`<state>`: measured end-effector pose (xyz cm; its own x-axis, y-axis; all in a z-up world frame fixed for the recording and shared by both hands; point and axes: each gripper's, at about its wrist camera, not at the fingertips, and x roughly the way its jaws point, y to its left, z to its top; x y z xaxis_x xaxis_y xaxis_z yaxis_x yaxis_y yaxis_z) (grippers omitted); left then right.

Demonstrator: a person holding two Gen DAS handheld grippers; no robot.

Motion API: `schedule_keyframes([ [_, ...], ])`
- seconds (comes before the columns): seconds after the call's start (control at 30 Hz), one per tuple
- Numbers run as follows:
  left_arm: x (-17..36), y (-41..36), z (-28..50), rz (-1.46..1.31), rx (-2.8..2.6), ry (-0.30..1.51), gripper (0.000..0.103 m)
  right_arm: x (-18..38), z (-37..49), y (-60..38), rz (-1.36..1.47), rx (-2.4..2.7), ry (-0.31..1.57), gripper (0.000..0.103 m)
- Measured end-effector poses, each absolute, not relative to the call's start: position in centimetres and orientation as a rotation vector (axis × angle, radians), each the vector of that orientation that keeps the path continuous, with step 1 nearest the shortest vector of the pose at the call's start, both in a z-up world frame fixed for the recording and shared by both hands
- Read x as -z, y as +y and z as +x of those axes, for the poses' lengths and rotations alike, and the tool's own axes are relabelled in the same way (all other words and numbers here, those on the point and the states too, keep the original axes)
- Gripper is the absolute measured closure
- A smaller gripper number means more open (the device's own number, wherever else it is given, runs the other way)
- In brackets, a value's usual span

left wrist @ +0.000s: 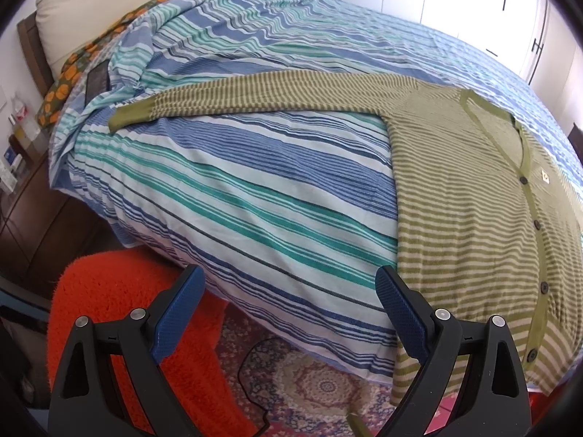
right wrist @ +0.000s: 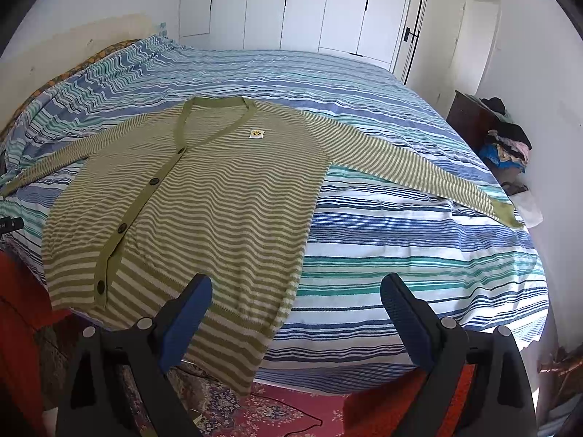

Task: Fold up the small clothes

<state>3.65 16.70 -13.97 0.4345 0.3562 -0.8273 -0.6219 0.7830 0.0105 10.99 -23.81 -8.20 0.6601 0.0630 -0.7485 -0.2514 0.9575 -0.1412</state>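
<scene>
Cardigan [right wrist: 204,196] lay flat, buttoned, both sleeves spread toward bed [right wrist: 400,218] side edges, hem over near edge. No fold made. My left gripper [left wrist: 289,304] and right gripper [right wrist: 295,309] hovered, fingers wide apart, empty.

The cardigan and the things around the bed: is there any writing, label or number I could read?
No words can be read.
Patch on the cardigan: patch shows a smiley face, no letters.
Boxes and bottle beside the bed: print too small and blurred.
</scene>
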Motion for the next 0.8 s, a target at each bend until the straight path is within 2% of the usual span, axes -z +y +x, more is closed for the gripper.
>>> schedule_keyframes([
  [0.8,14.05,16.66,3.73,-0.314,-0.622,0.945,0.008,8.32,10.89,-23.89,-0.241,-0.180,0.835,0.010],
])
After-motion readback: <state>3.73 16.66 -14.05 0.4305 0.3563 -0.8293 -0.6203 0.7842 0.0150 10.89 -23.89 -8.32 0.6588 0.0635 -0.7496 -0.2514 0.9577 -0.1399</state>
